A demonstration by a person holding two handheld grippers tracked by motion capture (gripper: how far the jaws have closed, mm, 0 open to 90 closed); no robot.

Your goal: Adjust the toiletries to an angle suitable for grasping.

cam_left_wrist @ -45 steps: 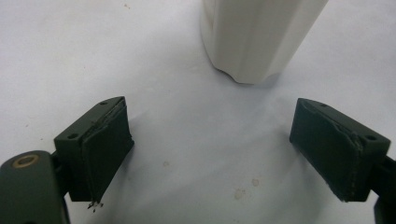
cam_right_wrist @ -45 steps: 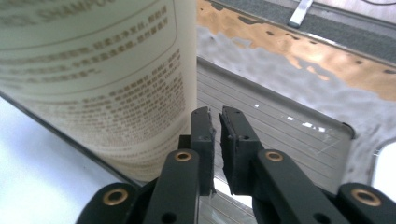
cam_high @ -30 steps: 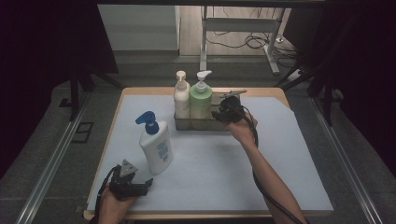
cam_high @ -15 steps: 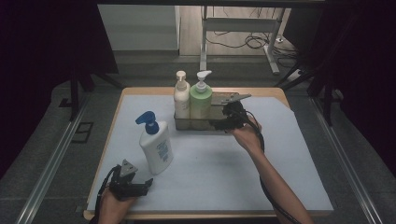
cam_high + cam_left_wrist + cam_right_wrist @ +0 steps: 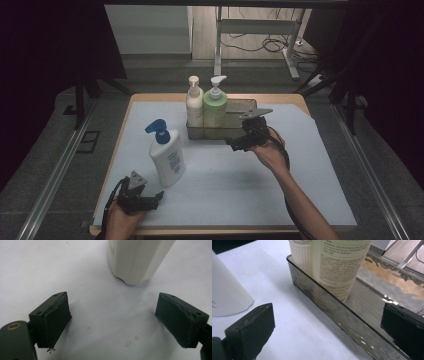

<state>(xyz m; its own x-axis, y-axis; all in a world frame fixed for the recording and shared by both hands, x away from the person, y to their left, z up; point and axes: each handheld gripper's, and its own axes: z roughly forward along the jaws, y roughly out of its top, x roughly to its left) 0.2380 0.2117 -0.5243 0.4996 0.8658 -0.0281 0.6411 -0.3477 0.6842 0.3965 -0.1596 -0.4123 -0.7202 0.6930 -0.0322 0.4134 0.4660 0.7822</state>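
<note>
A metal tray (image 5: 209, 134) at the back middle of the table holds a cream pump bottle (image 5: 194, 105) and a green pump bottle (image 5: 215, 107), both upright. My right gripper (image 5: 236, 143) hovers just in front of the tray, open; its jaws have just been opening and hold nothing. In the right gripper view (image 5: 329, 327) the tray's front wall (image 5: 332, 307) runs between the jaws, untouched, with both bottles (image 5: 339, 262) beyond. A white bottle with a blue pump (image 5: 167, 157) stands front left. My left gripper (image 5: 156, 199) rests open near its base (image 5: 138, 257).
A white mat (image 5: 230, 190) covers the wooden table. The tray's right half (image 5: 372, 300) has nothing in it. Metal rails run along both sides of the table, and a desk frame with cables (image 5: 260, 45) stands on the floor beyond.
The right gripper has drawn back from the green bottle in the tray toward the table's front, and its jaws have opened wide. The left gripper has stayed where it was.
</note>
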